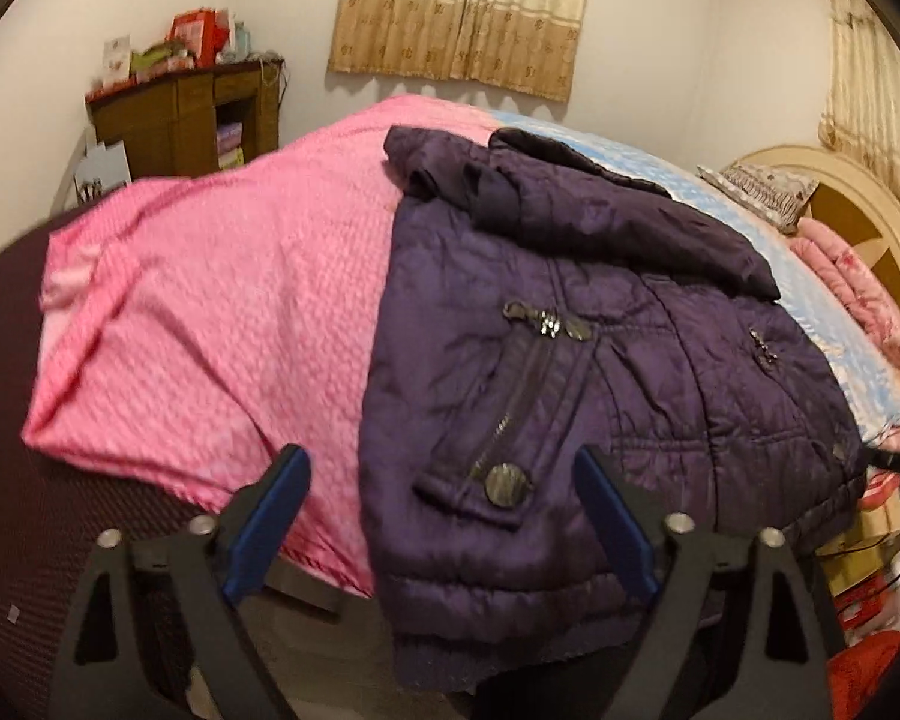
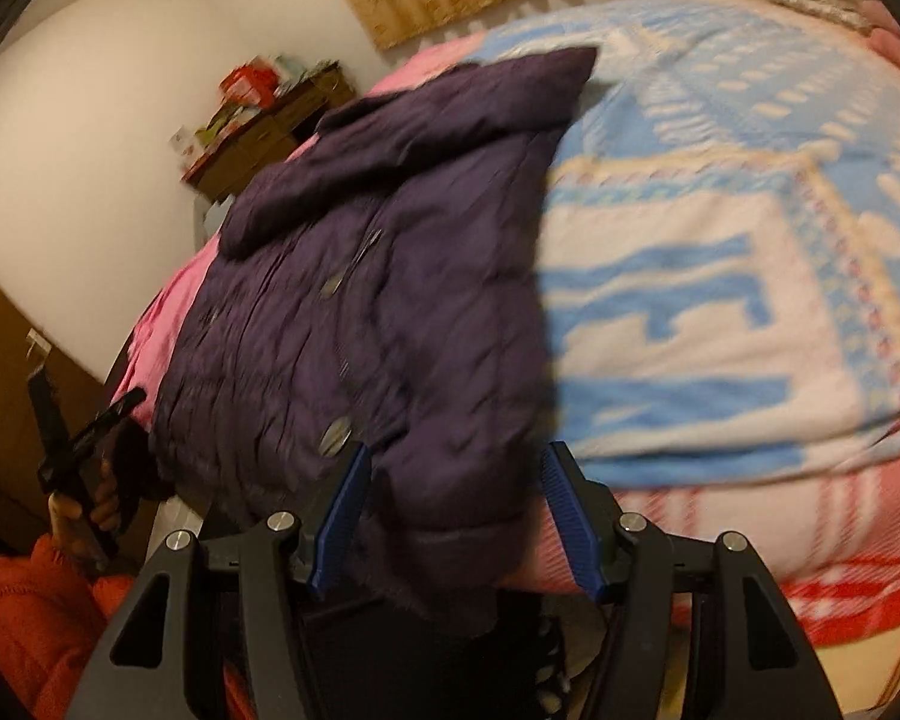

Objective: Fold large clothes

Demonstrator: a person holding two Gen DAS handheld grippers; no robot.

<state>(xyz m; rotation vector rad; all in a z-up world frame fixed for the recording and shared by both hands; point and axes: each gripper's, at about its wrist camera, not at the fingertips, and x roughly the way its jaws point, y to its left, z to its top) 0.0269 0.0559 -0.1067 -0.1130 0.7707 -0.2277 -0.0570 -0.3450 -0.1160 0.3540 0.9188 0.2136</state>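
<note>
Though half-folded, purple quilted jkt (image 1: pixel 600 360) w/ creased, puffy front.

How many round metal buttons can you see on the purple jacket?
2 in the right wrist view: one button near the hem, one mid-front on the purple jacket. Folds may hide others.

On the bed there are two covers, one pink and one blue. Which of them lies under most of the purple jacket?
The pink cover: most of the purple jacket rests on it; the blue cover meets only its far edge.
</note>
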